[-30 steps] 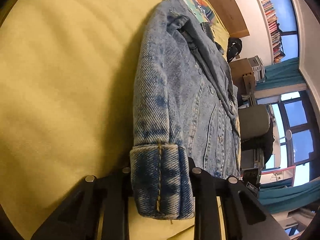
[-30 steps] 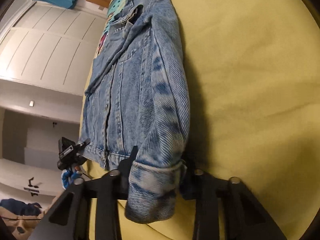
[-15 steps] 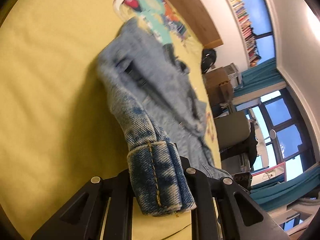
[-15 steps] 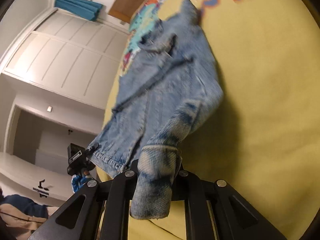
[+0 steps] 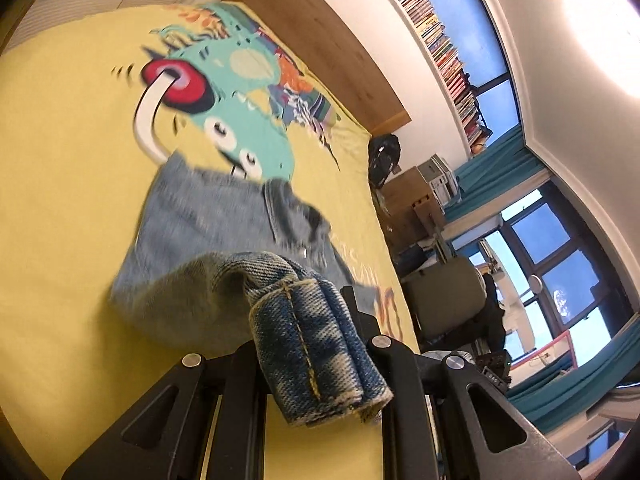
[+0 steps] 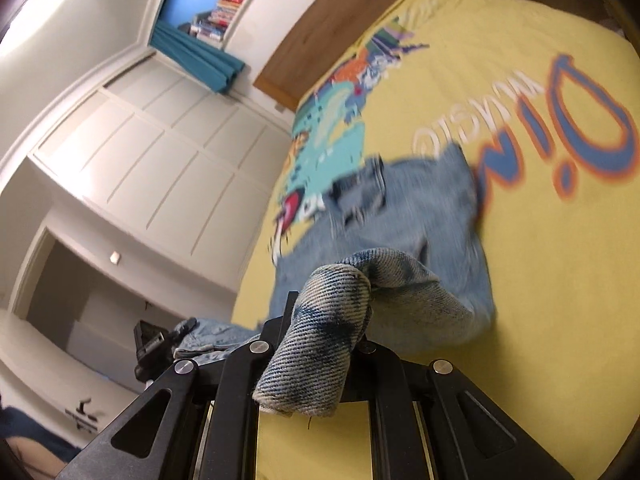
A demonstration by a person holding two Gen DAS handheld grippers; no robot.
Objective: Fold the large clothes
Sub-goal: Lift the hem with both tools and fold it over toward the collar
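Yellow printed bedspread on a bed, wooden headboard behind, bookshelf and windows beyond. One denim jacket lying on the bedspread, two cuffs raised. Left tongs clamped on one sleeve cuff; right tongs clamped on the other cuff.

A bed is carrying everything, and a yellow bedspread printed with a cartoon creature and blue lettering is covering it. A denim jacket is lying directly on the bedspread, overlapping the lower edge of the cartoon. A wooden headboard is standing at the far end.
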